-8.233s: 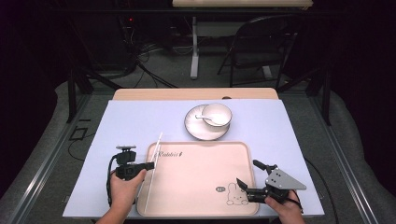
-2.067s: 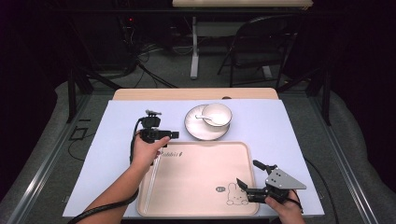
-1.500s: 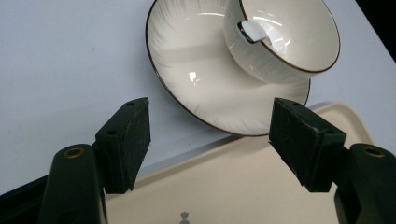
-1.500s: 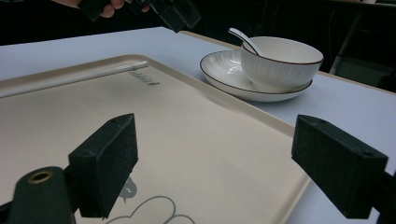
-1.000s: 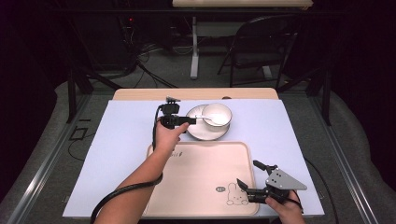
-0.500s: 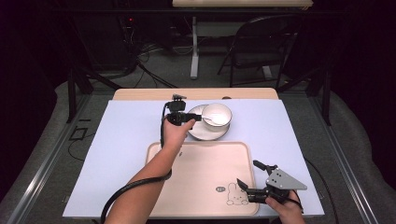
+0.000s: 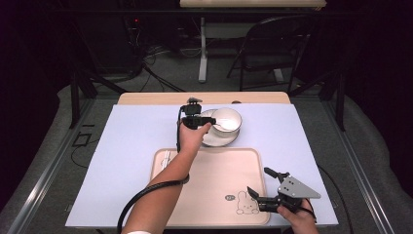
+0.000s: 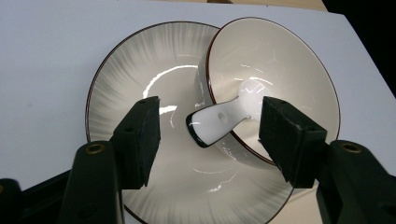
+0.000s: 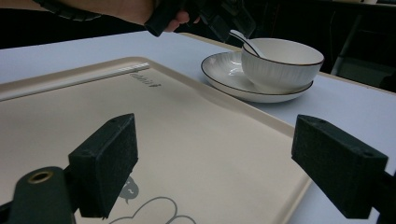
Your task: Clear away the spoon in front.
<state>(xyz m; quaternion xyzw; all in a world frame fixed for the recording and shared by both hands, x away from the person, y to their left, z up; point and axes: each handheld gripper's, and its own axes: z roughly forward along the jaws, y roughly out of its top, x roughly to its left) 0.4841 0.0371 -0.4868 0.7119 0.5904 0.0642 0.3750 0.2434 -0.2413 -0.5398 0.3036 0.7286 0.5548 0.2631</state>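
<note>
A white bowl (image 7: 227, 119) with a dark rim sits on the right side of a matching plate (image 7: 217, 138) beyond the tray. A white spoon (image 8: 219, 121) rests in the bowl, its handle sticking out over the rim toward me. My left gripper (image 7: 203, 122) hovers over the plate's left side; in the left gripper view it (image 8: 212, 128) is open, with a jaw on either side of the spoon handle, not touching it. My right gripper (image 7: 259, 182) stands open over the beige tray's (image 7: 204, 180) near right corner, holding nothing.
The tray lies on a pale mat (image 7: 131, 146) that covers the table. It bears a rabbit drawing (image 7: 243, 201) near the right gripper. From the right gripper view, the bowl (image 9: 280, 60) and plate (image 9: 233, 81) stand past the tray's far edge.
My left gripper has travelled from the tray's near left edge forward and right to the plate, ending astride the spoon handle. The right gripper has stayed still.
</note>
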